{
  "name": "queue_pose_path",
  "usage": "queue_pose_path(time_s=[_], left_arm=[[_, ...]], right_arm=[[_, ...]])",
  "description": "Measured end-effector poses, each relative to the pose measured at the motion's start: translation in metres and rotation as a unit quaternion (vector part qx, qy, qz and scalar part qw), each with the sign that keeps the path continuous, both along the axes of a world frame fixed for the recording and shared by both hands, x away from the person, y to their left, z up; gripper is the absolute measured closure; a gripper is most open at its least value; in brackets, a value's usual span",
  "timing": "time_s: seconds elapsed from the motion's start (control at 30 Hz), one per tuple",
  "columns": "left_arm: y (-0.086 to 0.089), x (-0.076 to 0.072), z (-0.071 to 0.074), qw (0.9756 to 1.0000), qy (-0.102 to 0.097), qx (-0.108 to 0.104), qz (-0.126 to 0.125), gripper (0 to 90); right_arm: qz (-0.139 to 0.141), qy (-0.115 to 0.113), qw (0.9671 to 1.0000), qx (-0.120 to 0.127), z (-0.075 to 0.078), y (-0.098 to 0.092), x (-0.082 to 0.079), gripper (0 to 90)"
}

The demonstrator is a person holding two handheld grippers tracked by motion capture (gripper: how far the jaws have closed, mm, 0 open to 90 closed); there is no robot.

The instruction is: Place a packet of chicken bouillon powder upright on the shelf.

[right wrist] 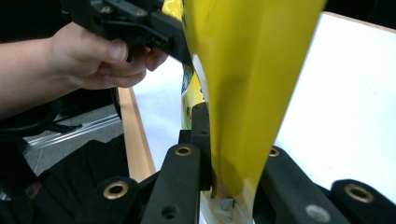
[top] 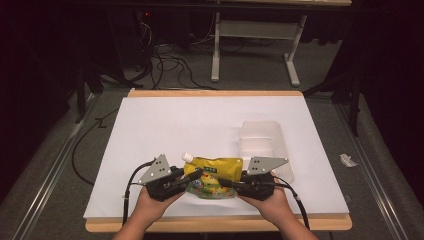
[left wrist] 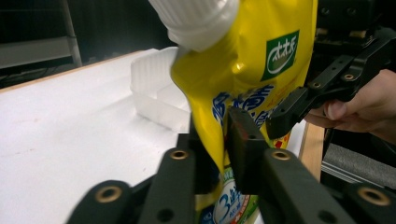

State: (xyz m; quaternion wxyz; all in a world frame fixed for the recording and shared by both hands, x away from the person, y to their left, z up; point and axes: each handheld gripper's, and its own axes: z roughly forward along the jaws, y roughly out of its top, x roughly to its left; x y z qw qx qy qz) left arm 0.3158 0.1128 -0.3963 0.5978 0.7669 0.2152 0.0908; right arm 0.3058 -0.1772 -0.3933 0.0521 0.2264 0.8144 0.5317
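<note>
Currently one yellow spout pouch (top: pixel 214 176) is lifted at the near table (top: pixel 165 125) edge, left gripper (top: pixel 196 176) and right gripper (top: pixel 223 182) each pinching a side. One clear plastic container (top: pixel 264 146) sits far right; likely the pouch's destination, placing not yet done.

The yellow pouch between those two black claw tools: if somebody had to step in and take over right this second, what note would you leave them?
Left gripper: jaws closed on the yellow pouch at its left edge, below the white cap.
Right gripper: shut on the pouch's right edge.
Where things are: the pouch is held between both grippers near the front edge of the white table. A clear plastic tray sits on the table to the right, behind the right gripper.
Done: pouch gripped on both sides.
Left: probably moving the pouch to the tray; cap still on.
</note>
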Motion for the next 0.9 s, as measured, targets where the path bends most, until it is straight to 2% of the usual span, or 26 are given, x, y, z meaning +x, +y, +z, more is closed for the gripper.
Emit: queue_pose_path(time_s=[0.07,0.1,0.2,0.33,0.67,0.8,0.9], left_arm=[[0.000,0.000,0.000,1.0000,0.002,0.002,0.002,70.1],[0.000,0.001,-0.001,1.0000,0.001,0.003,0.005,70.1],[0.001,0.001,-0.003,0.9998,0.001,0.003,0.019,57.4],[0.003,0.003,-0.004,0.9995,0.003,0.000,0.031,50.0],[0.006,0.004,-0.006,0.9986,-0.007,0.013,0.051,39.1],[0.010,0.005,-0.008,0.9970,-0.017,0.018,0.073,34.9],[0.013,0.007,-0.009,0.9964,-0.016,0.019,0.081,33.7]], right_arm=[[-0.001,-0.001,1.0000,0.001,0.000,0.000,0.000,85.8],[-0.004,-0.001,1.0000,0.002,0.000,0.000,0.000,85.9],[-0.014,-0.002,0.9999,0.007,0.002,-0.001,0.001,85.9],[-0.026,-0.007,0.9996,0.007,0.003,-0.004,0.001,86.0],[-0.052,-0.020,0.9983,0.016,0.008,-0.010,0.000,86.1],[-0.060,-0.028,0.9976,0.020,0.011,-0.015,0.000,86.1],[-0.063,-0.030,0.9974,0.021,0.012,-0.017,0.000,86.1]])
